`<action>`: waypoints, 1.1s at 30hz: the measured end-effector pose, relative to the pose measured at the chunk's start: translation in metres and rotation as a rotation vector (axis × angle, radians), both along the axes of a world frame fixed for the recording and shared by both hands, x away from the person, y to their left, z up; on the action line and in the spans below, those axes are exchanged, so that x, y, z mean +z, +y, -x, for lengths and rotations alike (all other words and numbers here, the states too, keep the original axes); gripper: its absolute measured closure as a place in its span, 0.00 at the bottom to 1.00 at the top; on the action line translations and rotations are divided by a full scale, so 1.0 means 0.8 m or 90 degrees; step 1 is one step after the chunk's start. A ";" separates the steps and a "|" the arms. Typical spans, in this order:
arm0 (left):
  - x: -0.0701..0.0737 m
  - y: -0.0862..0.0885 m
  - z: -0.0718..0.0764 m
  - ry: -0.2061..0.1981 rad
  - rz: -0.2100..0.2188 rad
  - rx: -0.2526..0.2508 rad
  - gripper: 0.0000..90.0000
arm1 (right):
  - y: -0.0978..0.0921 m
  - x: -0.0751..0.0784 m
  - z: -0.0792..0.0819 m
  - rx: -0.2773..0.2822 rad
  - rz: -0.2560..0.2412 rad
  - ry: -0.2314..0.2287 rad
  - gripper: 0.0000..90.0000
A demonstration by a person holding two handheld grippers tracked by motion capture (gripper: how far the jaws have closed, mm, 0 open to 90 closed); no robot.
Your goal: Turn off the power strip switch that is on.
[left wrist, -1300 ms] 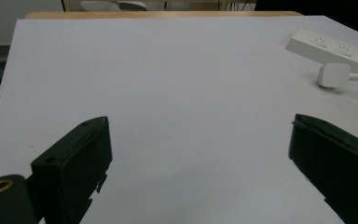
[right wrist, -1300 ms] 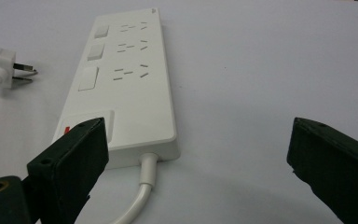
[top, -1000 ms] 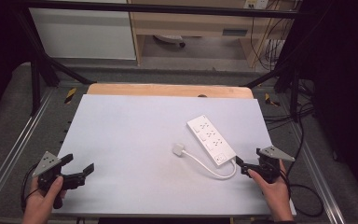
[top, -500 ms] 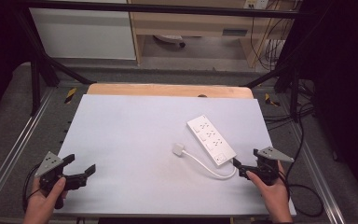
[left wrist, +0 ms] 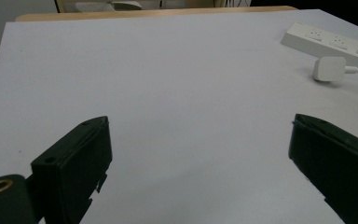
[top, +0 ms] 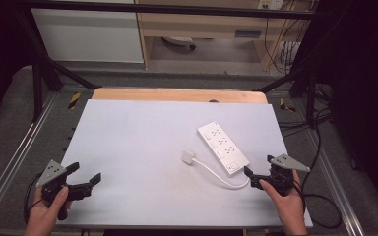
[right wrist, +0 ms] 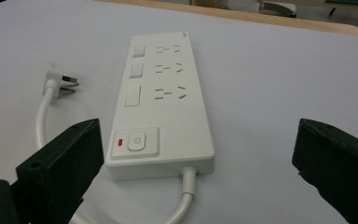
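Note:
A white power strip [top: 223, 146] lies at an angle on the right half of the white table [top: 142, 142]. Its cable [top: 216, 176] loops round to a white plug [top: 189, 157] resting on the table left of it. My right gripper [top: 251, 177] is open just short of the strip's near end; in the right gripper view the strip [right wrist: 161, 102] with its power button lies between and beyond the wide jaws, with the plug [right wrist: 56, 77] off to the left. My left gripper [top: 85, 172] is open at the near left over bare table, holding nothing. The left gripper view has the strip [left wrist: 331, 42] and plug [left wrist: 329, 68] far off.
A wooden board [top: 177, 94] runs along the table's far edge. Metal frame rails [top: 15, 157] and black posts [top: 42, 73] flank the table. Loose cables [top: 320, 123] lie on the floor at the right. A cable [top: 325, 206] trails from the right gripper.
Both hands have shifted only slightly near the table's front edge. The power strip, cable and plug have not moved. Both grippers stay open.

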State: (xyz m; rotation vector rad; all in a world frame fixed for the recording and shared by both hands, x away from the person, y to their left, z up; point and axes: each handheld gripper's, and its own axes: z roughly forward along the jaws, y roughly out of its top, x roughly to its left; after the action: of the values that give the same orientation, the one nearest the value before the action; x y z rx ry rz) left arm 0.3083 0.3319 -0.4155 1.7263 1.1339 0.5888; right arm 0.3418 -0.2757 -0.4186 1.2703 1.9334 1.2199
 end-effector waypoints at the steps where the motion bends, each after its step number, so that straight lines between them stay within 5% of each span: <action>1: 0.000 0.000 0.000 0.000 0.000 0.000 0.06 | 0.000 0.000 0.000 -0.001 0.002 -0.001 0.03; 15: -0.001 -0.002 -0.001 0.001 -0.001 0.000 0.06 | 0.003 0.019 0.003 -0.004 -0.018 -0.017 0.04; 24: -0.002 -0.003 0.000 0.003 -0.004 -0.001 0.06 | 0.009 0.033 -0.003 0.001 -0.025 -0.025 0.14; 33: -0.002 -0.003 0.000 0.005 -0.006 0.001 0.06 | 0.015 0.050 -0.014 0.004 -0.021 -0.038 0.37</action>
State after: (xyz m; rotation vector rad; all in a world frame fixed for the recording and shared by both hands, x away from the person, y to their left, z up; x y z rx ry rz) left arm 0.3086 0.3298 -0.4171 1.7370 1.1395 0.5891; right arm 0.3527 -0.2638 -0.3789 1.2311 1.8847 1.2828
